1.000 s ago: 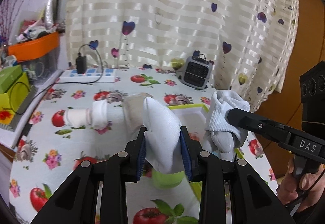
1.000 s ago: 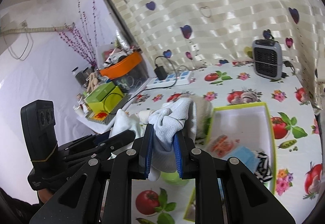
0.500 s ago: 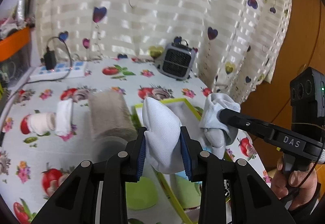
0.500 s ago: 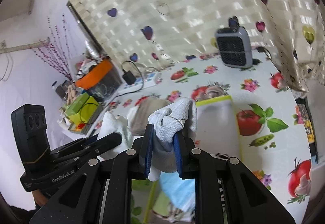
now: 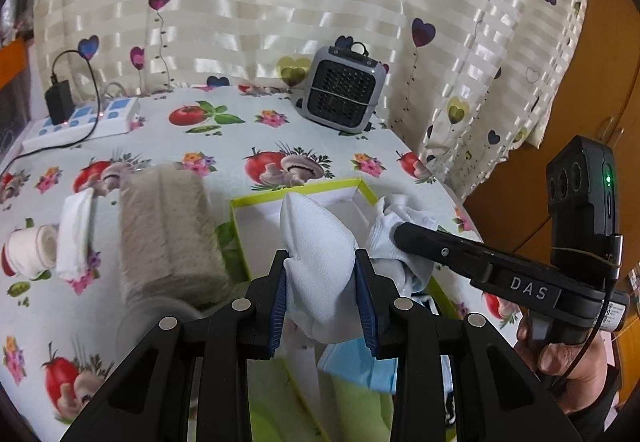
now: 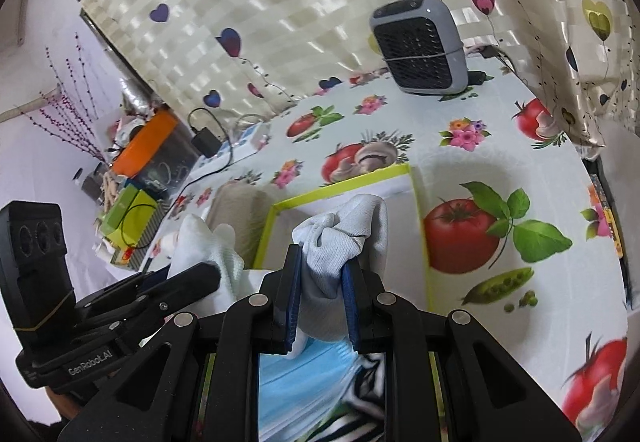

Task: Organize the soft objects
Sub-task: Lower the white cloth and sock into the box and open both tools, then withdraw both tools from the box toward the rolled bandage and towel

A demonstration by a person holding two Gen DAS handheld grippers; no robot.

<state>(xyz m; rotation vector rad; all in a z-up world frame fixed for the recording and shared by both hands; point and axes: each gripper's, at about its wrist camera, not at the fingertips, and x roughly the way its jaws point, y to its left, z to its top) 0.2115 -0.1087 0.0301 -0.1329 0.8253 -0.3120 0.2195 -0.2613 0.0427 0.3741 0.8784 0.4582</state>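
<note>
My left gripper (image 5: 322,296) is shut on one end of a white sock (image 5: 318,246), held above a white box with a yellow-green rim (image 5: 296,190). My right gripper (image 6: 320,302) is shut on the other bunched end of the sock (image 6: 340,238), close beside the left one; it shows in the left wrist view (image 5: 404,234) too. Inside the box lie a blue face mask (image 6: 304,382) and a black-and-white striped cloth (image 6: 368,394). A beige folded towel (image 5: 168,234), a white folded sock (image 5: 76,230) and a rolled white cloth (image 5: 30,256) lie left of the box.
The table has a tomato-and-flower print cloth (image 5: 248,137). A grey small heater (image 5: 342,93) stands at the back by the curtain. A power strip with a charger (image 5: 80,117) lies back left. An orange bin and green boxes (image 6: 136,185) stand on a side shelf.
Both grippers have carried the sock to the right and forward, from above the towel to above the box, and lower toward it. Both grips are unchanged.
</note>
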